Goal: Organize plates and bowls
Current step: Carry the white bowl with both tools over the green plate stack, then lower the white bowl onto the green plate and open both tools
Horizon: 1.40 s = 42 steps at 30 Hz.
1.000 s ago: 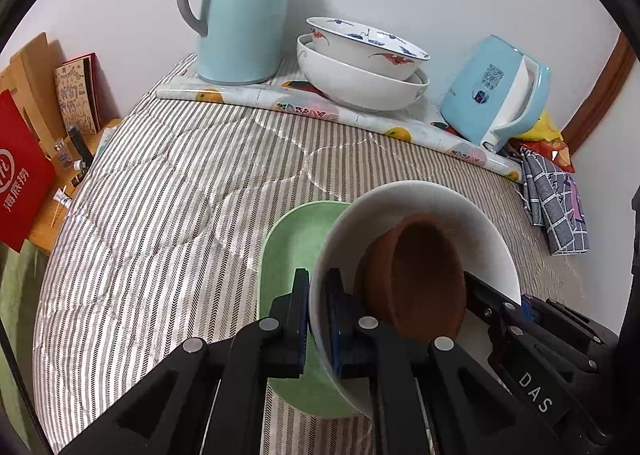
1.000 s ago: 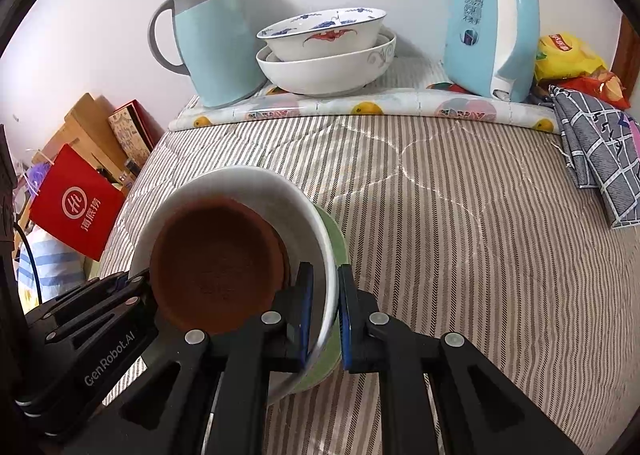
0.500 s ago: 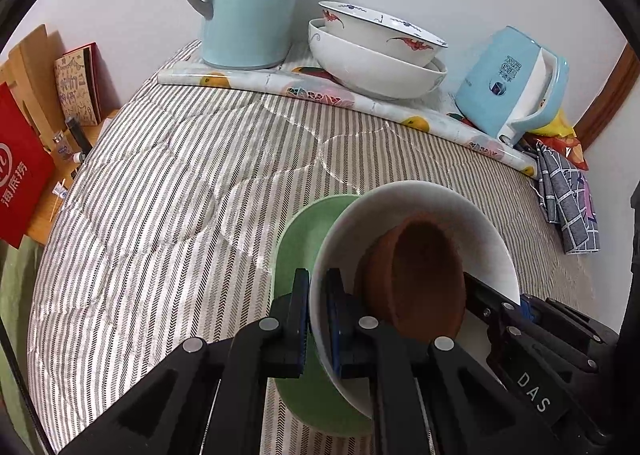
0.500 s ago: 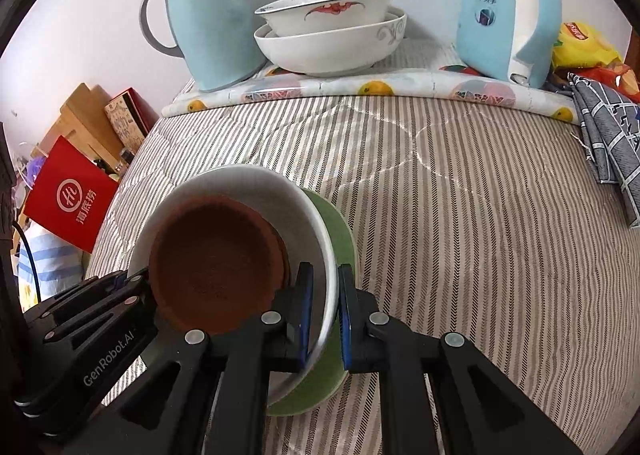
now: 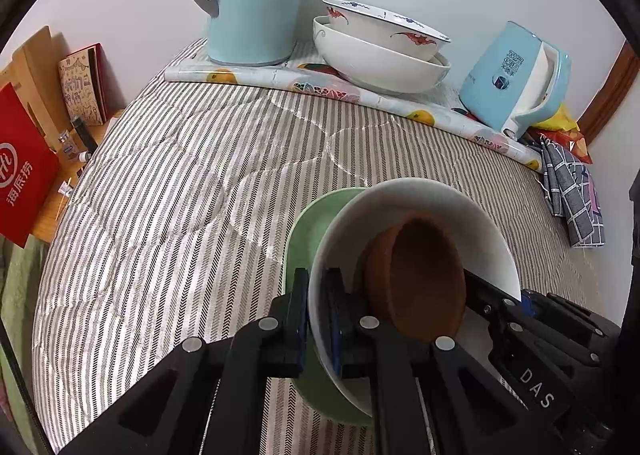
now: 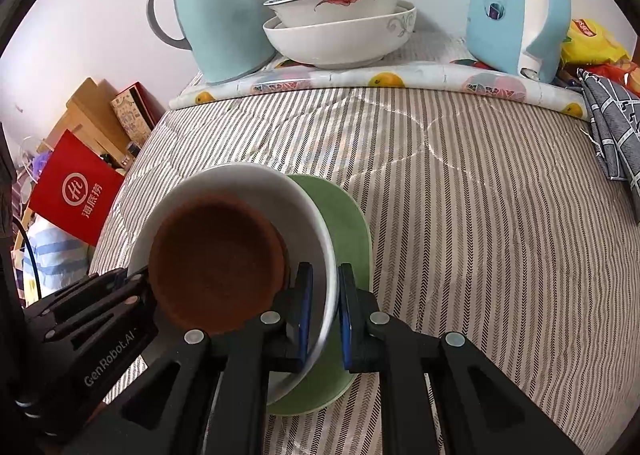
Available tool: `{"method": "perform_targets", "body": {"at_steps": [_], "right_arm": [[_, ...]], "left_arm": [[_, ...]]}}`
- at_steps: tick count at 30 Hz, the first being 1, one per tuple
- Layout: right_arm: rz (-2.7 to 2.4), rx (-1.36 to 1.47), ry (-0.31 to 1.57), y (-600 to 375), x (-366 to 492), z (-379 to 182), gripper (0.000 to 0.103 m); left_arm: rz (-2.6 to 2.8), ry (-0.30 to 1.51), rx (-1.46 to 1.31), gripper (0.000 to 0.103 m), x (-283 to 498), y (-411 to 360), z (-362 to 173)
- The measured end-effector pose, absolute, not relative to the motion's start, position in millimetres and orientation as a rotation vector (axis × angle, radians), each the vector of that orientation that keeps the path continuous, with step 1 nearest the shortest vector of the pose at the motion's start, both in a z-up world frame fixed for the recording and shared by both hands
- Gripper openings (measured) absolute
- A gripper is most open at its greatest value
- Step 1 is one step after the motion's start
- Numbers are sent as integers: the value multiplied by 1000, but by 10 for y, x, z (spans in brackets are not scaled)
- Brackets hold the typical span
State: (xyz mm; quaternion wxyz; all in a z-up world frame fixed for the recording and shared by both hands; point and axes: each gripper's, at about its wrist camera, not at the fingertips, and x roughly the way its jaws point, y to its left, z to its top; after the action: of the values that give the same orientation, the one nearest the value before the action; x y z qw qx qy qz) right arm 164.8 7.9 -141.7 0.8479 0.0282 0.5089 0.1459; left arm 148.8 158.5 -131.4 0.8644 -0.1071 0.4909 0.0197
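White bowl: gripped at opposite rims by both grippers. Left gripper: jaws clamped on the bowl's rim, one finger inside the wall, one outside. Right gripper: jaws likewise closed on the opposite rim, one finger to each side of the wall. Brown bowl: nested inside the white bowl, lying just inward of the inner finger of each gripper. Green plate: seen beneath the white bowl, extending outward past the outer finger of each gripper; whether it rests on the striped quilt cannot be told. Ahead of the jaws, well apart, at the far edge of the quilt, on a fruit-patterned mat: two stacked patterned bowls, set between a pale blue jug and a blue kettle.
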Motion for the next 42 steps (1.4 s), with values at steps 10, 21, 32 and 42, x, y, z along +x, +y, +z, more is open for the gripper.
{"method": "perform_targets", "body": {"at_steps": [10, 21, 32, 42], "right_arm": [[326, 72, 1065, 40, 1618, -1376, 14], [316, 45, 1032, -27, 1420, -1197, 14], [316, 34, 995, -156, 1000, -974, 15], [260, 48, 910, -524, 522, -566, 20]], "left_arm": [[47, 1018, -241, 10, 1453, 1614, -1249], [59, 1010, -230, 11, 1309, 1617, -1141], [65, 951, -237, 11, 983, 1578, -833], [39, 870, -203, 12, 586, 1302, -434]]}}
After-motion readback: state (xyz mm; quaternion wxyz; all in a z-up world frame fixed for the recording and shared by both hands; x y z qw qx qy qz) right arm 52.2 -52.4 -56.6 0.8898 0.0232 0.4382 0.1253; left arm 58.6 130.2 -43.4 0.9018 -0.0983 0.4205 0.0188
